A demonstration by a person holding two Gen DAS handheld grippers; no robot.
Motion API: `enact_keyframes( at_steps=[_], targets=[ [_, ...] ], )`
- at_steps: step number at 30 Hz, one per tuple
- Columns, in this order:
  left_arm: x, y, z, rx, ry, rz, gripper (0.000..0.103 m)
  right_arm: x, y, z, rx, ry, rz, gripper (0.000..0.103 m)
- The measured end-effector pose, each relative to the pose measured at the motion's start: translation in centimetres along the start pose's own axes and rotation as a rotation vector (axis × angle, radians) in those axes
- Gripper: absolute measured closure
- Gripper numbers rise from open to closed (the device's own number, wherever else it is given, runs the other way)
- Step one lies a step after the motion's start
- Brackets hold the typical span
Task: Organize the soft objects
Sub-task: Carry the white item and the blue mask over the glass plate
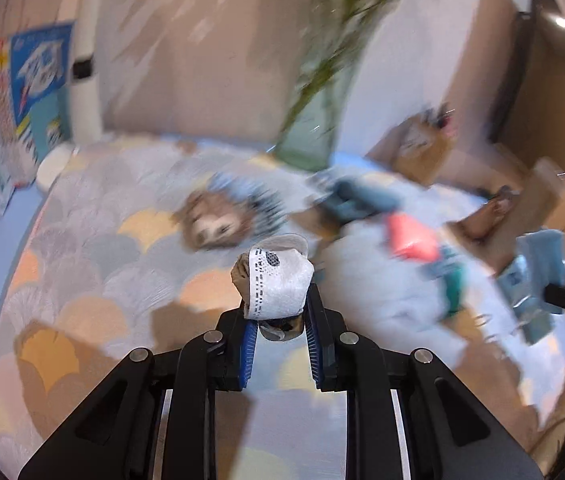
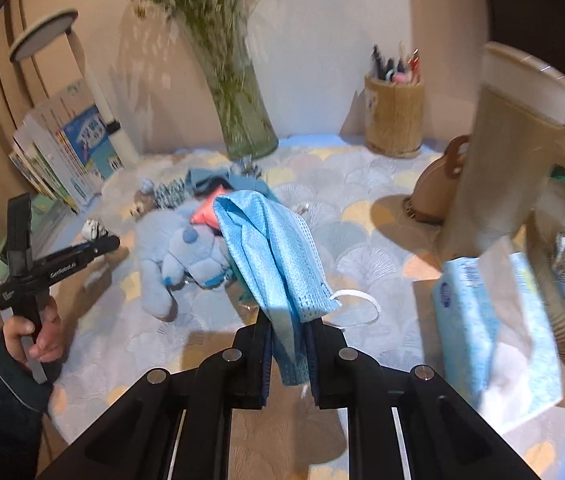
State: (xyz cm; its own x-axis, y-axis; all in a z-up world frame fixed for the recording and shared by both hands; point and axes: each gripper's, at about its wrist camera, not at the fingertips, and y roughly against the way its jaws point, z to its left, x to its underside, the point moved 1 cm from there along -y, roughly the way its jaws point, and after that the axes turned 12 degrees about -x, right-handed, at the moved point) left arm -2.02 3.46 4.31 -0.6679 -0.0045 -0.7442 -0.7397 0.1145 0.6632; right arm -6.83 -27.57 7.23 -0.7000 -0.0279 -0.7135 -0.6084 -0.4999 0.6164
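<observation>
The worktop [image 2: 362, 216] under its patterned cloth carries a blue plush toy [image 2: 178, 256] amid a heap of soft bits. My right gripper [image 2: 288, 344] is pinching a blue face mask [image 2: 270, 248] at its folded middle, lifted clear; it is light and floppy, so a bunched grip suits it. My left gripper [image 1: 280, 320] is clamped on a small rolled white sock [image 1: 278, 284], squashy, best held across its bulk.
</observation>
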Motion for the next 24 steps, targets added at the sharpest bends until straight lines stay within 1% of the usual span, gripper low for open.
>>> enact_keyframes(
  at_steps=[3, 5, 6, 8, 9, 10, 14, 16, 18, 21, 24],
  targets=[
    [-1.9, 2.4, -3.7, 0.038, -0.054, -0.053, 0.084, -0.3, 2.7, -0.9, 0.003, -0.019, -0.047, 0.089],
    [-3.3, 3.8, -6.9, 0.088, -0.087, -0.089, 0.084, -0.3, 5.1, -1.7, 0.015, -0.028, -0.088, 0.089],
    [-4.0, 4.4, -9.1, 0.126, -0.108, -0.106, 0.084, -0.3, 6.3, -2.2, 0.027, -0.032, -0.11, 0.089],
    [-4.9, 4.9, -12.4, 0.175, -0.138, -0.116, 0.084, -0.2, 8.4, -3.2, 0.06, -0.049, -0.142, 0.089],
    [-5.4, 5.1, -14.8, 0.206, -0.163, -0.118, 0.084, 0.0, 9.5, -4.0, 0.084, -0.064, -0.156, 0.089],
    [-5.6, 5.2, -16.3, 0.221, -0.18, -0.117, 0.084, 0.1, 10.9, -5.3, 0.117, -0.095, -0.172, 0.089],
    [-6.7, 4.9, -24.3, 0.345, -0.266, -0.083, 0.084, 0.4, 14.4, -9.5, 0.198, -0.181, -0.213, 0.089],
    [-6.7, 4.9, -27.8, 0.388, -0.313, -0.069, 0.084, 0.6, 16.1, -12.4, 0.244, -0.24, -0.229, 0.089],
    [-6.5, 5.1, -31.5, 0.423, -0.369, -0.047, 0.084, 0.8, 17.3, -14.5, 0.261, -0.286, -0.246, 0.089],
    [-5.9, 5.5, -36.2, 0.483, -0.446, -0.038, 0.084, 0.8, 18.9, -17.4, 0.273, -0.36, -0.273, 0.089],
    [-5.8, 4.7, -40.4, 0.496, -0.503, -0.023, 0.084, 0.9, 20.1, -20.5, 0.308, -0.448, -0.302, 0.089]
  ],
)
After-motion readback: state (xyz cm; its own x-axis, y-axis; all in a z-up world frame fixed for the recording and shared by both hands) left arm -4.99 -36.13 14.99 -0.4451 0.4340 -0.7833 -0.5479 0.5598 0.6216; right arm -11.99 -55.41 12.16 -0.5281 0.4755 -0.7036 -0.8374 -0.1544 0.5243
